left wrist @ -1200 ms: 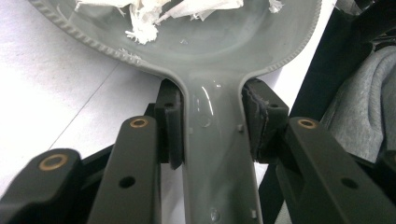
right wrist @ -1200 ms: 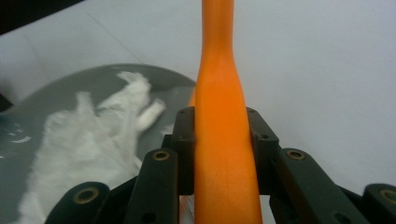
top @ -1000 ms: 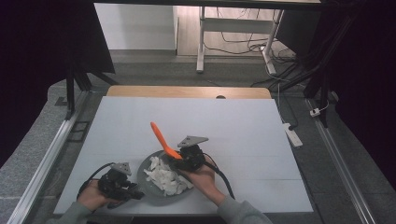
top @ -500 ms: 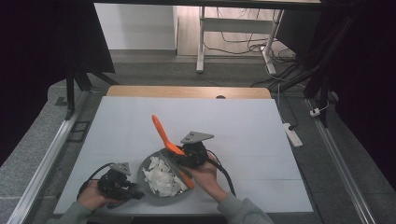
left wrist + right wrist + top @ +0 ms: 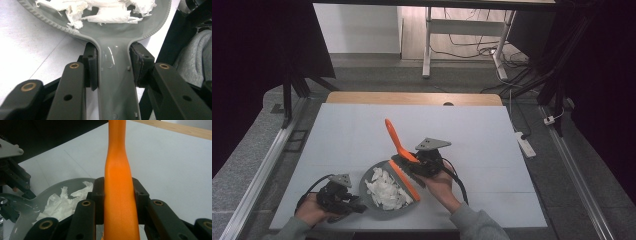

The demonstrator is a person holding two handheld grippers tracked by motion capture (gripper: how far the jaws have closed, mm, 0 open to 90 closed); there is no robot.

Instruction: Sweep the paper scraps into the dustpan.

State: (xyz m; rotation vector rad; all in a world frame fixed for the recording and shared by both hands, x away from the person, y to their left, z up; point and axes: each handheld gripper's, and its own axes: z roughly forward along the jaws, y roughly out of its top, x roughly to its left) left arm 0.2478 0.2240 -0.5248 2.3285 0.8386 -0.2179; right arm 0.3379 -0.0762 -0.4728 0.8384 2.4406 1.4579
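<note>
The left gripper (image 5: 343, 199) is clamping the handle of a grey dustpan (image 5: 117, 82), jaws shut snug on both sides. The right gripper (image 5: 418, 164) is gripping an orange brush (image 5: 121, 195) at the waist of its handle, its head lying over the pan's right rim. Both are looking like stiff, light, smooth plastic, best held where they narrow. White paper scraps (image 5: 384, 189), soft and flimsy, are lying piled in the pan at the table's (image 5: 482, 135) near edge.
</note>
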